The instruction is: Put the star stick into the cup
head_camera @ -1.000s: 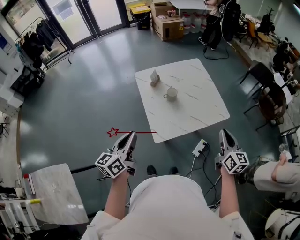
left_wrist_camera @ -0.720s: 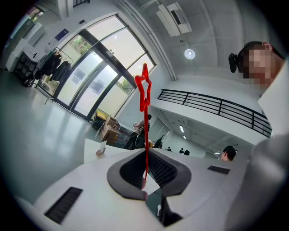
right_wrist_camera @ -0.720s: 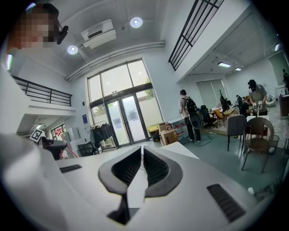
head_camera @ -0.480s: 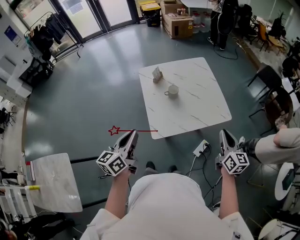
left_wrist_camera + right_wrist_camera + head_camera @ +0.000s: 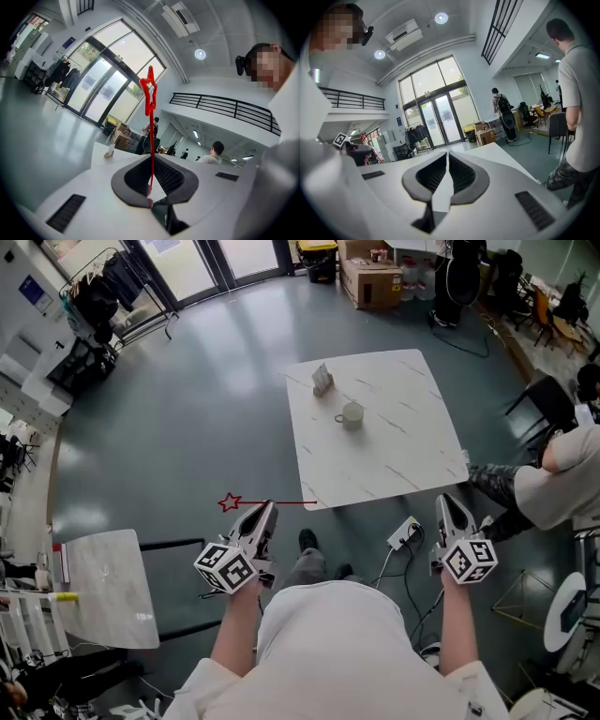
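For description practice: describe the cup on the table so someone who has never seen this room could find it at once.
Find the white marbled square table in the middle of the grey floor. Toward its far left part sits a small white cup, round with a handle, unlike the boxy upright holder just beyond it.

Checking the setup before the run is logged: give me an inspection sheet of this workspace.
Surface: white marble table, bare apart from two items.
Job's things: cup upright on table; star stick off the table, held level, not yet in cup.
Clutter: small pale object near cup, kind unclear.
Grippers: left gripper shut on star stick; right gripper shut, empty.
Cables: power strip and loose leads on floor by table's near edge.
Surroundings: person at right, cardboard box, clothes rack, second tabletop at left.
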Demonstrator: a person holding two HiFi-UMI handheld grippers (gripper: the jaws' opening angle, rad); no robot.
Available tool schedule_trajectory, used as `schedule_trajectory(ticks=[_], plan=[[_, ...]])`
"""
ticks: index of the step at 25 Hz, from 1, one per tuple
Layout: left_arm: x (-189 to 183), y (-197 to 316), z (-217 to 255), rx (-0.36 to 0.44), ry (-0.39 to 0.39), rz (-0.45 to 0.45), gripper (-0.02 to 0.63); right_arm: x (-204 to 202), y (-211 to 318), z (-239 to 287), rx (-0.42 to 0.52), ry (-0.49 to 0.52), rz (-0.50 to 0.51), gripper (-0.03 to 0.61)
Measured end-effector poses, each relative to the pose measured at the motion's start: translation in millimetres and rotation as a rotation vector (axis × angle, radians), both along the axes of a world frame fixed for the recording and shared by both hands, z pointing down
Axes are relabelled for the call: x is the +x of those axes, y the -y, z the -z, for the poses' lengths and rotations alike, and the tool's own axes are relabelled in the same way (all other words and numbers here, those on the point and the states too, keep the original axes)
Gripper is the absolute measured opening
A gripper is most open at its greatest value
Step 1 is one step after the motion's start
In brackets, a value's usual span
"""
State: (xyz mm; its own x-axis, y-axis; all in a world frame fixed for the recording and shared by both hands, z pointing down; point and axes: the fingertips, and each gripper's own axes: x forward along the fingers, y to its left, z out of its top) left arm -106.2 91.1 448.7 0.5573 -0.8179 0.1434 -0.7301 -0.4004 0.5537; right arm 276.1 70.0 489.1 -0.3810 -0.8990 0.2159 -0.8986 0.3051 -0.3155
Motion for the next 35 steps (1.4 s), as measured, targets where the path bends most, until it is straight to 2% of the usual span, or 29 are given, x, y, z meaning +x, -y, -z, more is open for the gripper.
schedule_trajectory(ticks=[11, 30, 35], plan=[[-8.2, 52.0, -13.9, -0.016, -0.024, -0.039, 0.023, -22.5, 30.5, -19.8, -0.054, -0.022, -0.001, 0.032], [-34.0, 201.4, -16.2, -0.021, -0.023, -0.177, 0.023, -59.4, 128.8, -11.5, -0.083, -0.045, -0.118, 0.032], [-43.6, 235.6, -23.3, -0.029, -0.027, -0.226, 0.023, -73.0, 143.6, -16.8, -0.12, -0.063, -0.159, 0.032]])
